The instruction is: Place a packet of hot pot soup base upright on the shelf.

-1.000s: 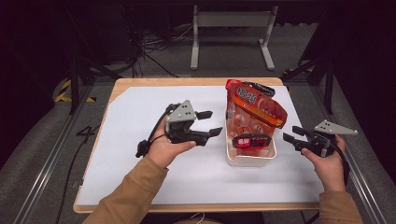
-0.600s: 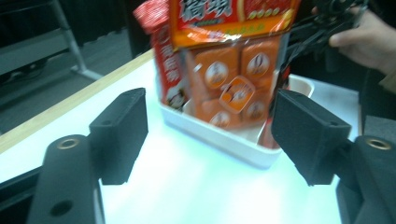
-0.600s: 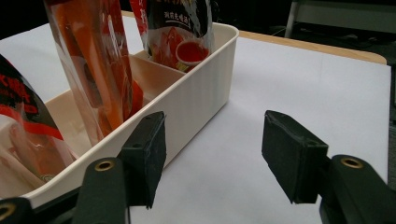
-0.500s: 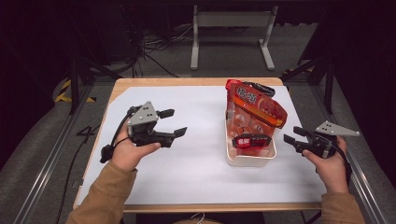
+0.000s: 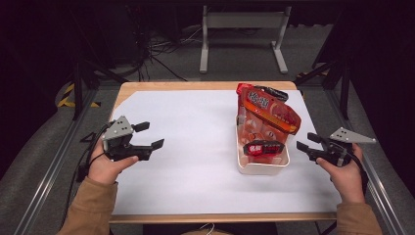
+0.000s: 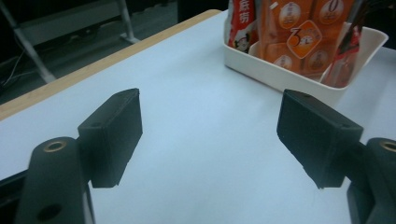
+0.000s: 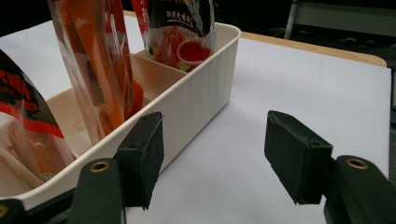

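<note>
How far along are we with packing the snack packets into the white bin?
Done, by the look of it: the orange and red snack packets stand upright in the white bin. In hand: nothing. The left tool hangs open over bare white table cover, away from the bin; the right tool sits open beside the bin's wall. Both tools' jaws have just been opening, nothing between them. Left: no loose packets lie on the cover.

"3" and "0" on orange packet [image 6: 299,32]

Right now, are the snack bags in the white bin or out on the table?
In. The snack bags stand inside the white bin, leaning above its rim.
</note>
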A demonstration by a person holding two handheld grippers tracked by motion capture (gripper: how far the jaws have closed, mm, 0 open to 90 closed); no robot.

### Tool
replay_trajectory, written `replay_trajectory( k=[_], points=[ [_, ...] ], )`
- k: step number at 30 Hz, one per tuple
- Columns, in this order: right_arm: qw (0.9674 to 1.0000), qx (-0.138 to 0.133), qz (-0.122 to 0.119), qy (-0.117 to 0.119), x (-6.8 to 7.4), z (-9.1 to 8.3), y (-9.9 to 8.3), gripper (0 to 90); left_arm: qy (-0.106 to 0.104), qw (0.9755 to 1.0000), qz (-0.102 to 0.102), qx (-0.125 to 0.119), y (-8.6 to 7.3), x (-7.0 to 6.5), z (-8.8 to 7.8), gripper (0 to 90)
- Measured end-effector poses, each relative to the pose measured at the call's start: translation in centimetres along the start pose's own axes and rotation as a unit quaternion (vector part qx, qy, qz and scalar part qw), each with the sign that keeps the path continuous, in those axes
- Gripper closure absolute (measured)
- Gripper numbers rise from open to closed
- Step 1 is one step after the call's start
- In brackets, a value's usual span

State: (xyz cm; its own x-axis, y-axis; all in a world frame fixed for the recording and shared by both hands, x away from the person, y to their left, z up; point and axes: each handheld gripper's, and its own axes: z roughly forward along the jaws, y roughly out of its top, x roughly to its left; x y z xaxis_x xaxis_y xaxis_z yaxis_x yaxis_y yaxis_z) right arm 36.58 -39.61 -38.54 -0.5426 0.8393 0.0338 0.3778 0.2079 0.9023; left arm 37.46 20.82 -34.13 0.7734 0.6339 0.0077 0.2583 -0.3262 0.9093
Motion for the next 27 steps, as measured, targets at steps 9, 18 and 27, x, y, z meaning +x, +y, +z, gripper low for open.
replay_trajectory(
  k=[9, 18, 27],
  points=[
    [1.0, -0.003, -0.003, -0.003, -0.2, -0.1, -0.2, 37.2, 0.024, 0.9994, -0.024, 0.008, -4.0, 2.2, -0.4, 22.2],
    [1.0, -0.006, -0.005, -0.004, -0.1, -0.1, -0.2, 36.4, 0.03, 0.9987, -0.039, 0.011, -6.3, 3.7, -0.1, 21.2],
    [1.0, -0.007, -0.004, -0.005, -0.1, 0.1, -0.3, 34.9, 0.036, 0.9952, -0.09, 0.015, -7.4, 4.6, 0.0, 21.2]
  ],
)
